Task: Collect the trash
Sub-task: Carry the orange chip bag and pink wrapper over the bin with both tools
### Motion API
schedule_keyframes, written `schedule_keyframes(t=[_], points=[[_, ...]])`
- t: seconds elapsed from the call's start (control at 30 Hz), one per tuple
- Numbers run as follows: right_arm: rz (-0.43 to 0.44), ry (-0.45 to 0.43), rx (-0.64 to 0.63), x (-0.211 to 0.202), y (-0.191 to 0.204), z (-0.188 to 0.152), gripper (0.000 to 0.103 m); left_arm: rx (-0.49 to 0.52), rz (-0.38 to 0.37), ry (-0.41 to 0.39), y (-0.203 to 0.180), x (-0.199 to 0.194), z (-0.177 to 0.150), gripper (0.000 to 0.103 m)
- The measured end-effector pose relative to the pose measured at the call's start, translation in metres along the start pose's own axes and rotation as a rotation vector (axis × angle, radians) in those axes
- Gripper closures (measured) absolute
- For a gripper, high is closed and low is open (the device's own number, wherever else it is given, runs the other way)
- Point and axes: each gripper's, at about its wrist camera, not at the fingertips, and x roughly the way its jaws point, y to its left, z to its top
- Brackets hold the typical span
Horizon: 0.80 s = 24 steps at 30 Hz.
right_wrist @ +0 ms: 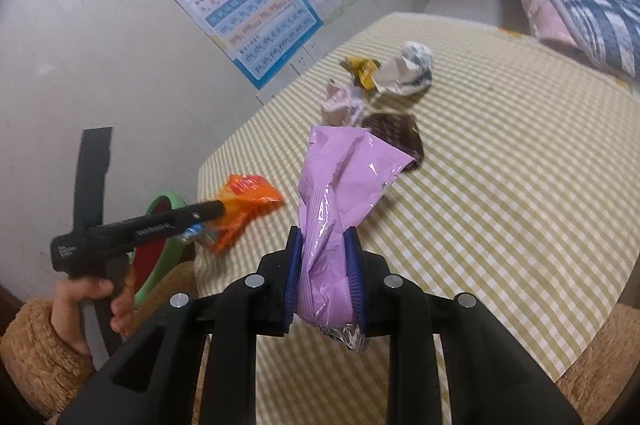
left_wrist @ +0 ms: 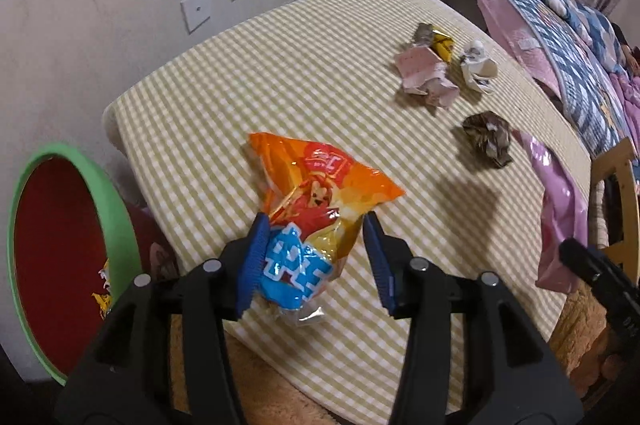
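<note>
Checked tablecloth (left_wrist: 280,73) is filling the frame; left gripper (left_wrist: 316,257) is straddling, jaws apart, the orange snack bag (left_wrist: 316,185), green bin (left_wrist: 76,245) sitting lower left; right gripper (right_wrist: 322,273) is clamping the purple wrapper (right_wrist: 344,181).

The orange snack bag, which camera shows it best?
The left wrist view: the orange snack bag lies large and sharp between the left gripper's open jaws. In the right wrist view it is small, blurred and partly hidden behind that gripper.

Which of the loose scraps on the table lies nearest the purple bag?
The dark brown crumpled wrapper; the pink, white and yellow scraps lie farther back.
</note>
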Motion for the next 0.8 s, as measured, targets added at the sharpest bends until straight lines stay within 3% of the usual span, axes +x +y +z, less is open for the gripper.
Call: schedule_keyframes(t=[0.13,0.23,0.4,0.47,0.8], points=[[0.007,-0.014,-0.016,-0.005,0.012,0.007,0.08,0.007,0.002,0.001,-0.003,0.003,-0.002,0.054],[0.01,-0.016,-0.031,-0.007,0.019,0.008,0.08,-0.02,0.0,-0.001,0.001,0.003,-0.003,0.045],[0.008,-0.014,-0.045,-0.006,0.028,0.007,0.08,-0.044,0.01,-0.003,0.009,0.004,-0.006,0.045],[0.01,-0.014,-0.048,-0.006,0.03,0.006,0.08,-0.053,0.017,-0.019,0.012,0.002,-0.007,0.061],[0.012,-0.028,-0.088,-0.011,0.047,0.011,0.08,-0.112,0.008,-0.11,0.026,-0.022,-0.007,0.066]])
